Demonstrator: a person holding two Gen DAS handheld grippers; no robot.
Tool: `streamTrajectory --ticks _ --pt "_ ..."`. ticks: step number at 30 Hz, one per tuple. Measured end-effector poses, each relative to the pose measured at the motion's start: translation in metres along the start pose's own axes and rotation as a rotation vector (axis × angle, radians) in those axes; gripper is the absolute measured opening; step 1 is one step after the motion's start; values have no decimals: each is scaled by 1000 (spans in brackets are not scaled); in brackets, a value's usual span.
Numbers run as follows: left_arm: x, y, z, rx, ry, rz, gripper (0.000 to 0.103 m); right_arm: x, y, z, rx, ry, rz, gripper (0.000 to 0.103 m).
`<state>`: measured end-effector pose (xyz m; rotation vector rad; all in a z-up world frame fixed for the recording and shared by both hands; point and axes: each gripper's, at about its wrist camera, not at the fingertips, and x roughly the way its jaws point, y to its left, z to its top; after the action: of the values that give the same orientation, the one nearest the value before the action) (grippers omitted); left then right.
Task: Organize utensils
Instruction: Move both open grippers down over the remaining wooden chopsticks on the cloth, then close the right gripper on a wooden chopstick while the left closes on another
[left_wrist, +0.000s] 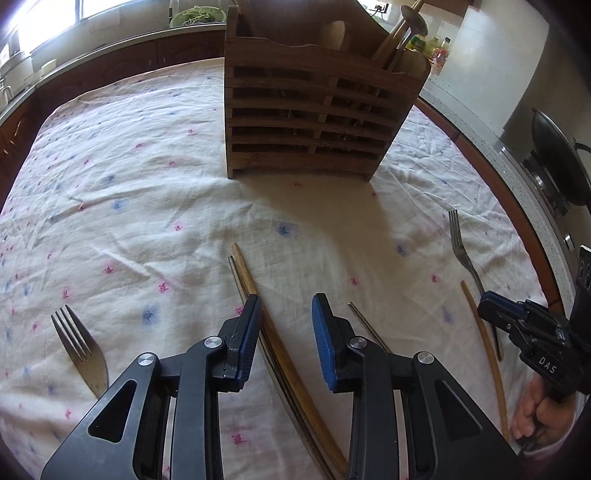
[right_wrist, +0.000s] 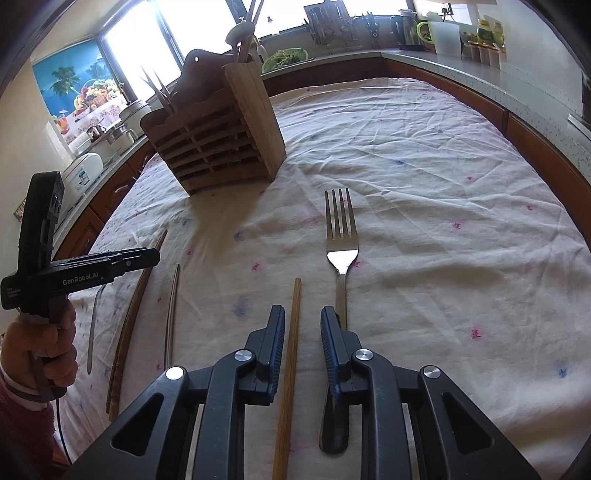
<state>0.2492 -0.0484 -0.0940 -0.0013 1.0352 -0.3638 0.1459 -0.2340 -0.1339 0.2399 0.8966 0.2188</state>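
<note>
A slatted wooden utensil holder (left_wrist: 314, 110) stands on the flowered tablecloth and also shows in the right wrist view (right_wrist: 218, 144); it holds a few utensils. My left gripper (left_wrist: 284, 310) is open above wooden chopsticks (left_wrist: 258, 295) lying between and under its fingers. A fork (left_wrist: 79, 347) lies to its left, a thin metal chopstick (left_wrist: 364, 326) to its right. My right gripper (right_wrist: 303, 321) is open over a wooden chopstick (right_wrist: 293, 332), with a steel fork (right_wrist: 341, 236) beside its right finger. That fork (left_wrist: 460, 243) and chopstick (left_wrist: 487, 350) also show in the left wrist view.
The tablecloth (right_wrist: 443, 184) covers the table. Kitchen counters (right_wrist: 480, 74) with pots, jars and a kettle run around the back and sides. A dark pan (left_wrist: 557, 155) sits on the stove at right. More chopsticks (right_wrist: 136, 306) lie at left in the right wrist view.
</note>
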Motion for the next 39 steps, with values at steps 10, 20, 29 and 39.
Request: streamTrajectory --ticks 10,20,29,39 --pt "9 -10 3 28 23 -6 27 7 3 4 -18 17 2 21" --pt "21 -14 20 64 32 22 27 23 19 19 -137 65 -55 19" --pt "25 -24 23 136 0 79 12 22 34 9 -230 61 -131 15" --pt "27 -32 24 144 5 95 8 18 34 5 -206 55 -137 6"
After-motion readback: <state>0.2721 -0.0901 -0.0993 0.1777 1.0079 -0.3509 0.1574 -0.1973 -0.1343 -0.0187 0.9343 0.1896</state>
